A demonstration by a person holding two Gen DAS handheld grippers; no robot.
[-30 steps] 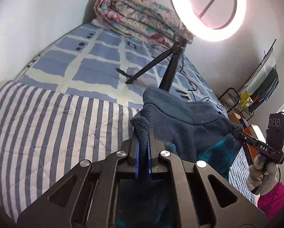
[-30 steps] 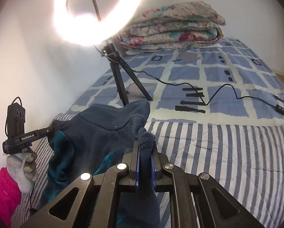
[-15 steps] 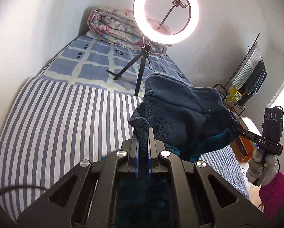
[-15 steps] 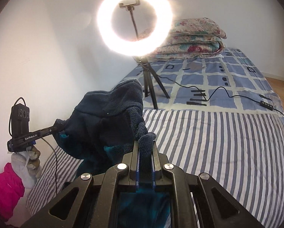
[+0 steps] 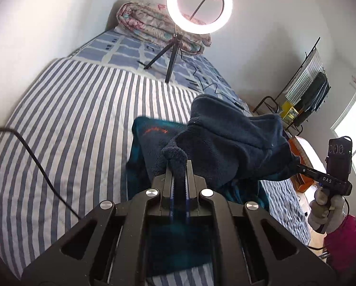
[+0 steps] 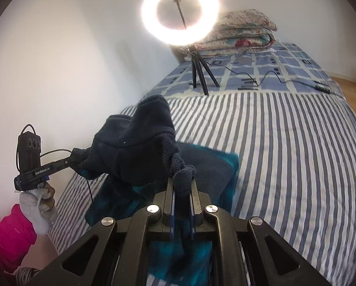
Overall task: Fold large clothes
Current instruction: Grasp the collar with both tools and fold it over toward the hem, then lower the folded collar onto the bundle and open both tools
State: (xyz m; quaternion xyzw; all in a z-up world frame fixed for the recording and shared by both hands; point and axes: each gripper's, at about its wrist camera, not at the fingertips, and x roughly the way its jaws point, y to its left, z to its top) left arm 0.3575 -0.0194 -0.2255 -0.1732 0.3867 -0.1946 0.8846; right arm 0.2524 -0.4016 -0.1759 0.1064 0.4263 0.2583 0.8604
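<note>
A dark navy fleece garment [image 5: 228, 140] with a teal inner side hangs stretched between my two grippers above the striped bed cover [image 5: 73, 124]. My left gripper [image 5: 178, 166] is shut on one bunched edge of the fleece. My right gripper [image 6: 182, 183] is shut on the other edge of the garment [image 6: 135, 152]. Its lower part trails onto the bed, teal side [image 6: 228, 166] showing. Each view shows the other gripper off to the side, held by a gloved hand [image 6: 37, 205] in a pink sleeve.
A lit ring light on a tripod [image 5: 199, 7] stands on the blue checked sheet [image 5: 130, 52], its cable [image 6: 268, 76] running across the bed. A folded floral quilt [image 6: 242, 31] lies at the head. A white wall borders one side; a rack [image 5: 304, 93] stands beyond the other.
Both grippers have pulled back from the ring light and risen a little, carrying the fleece along. More of the striped cover shows, and the garment's lower part now drags on the bed.
</note>
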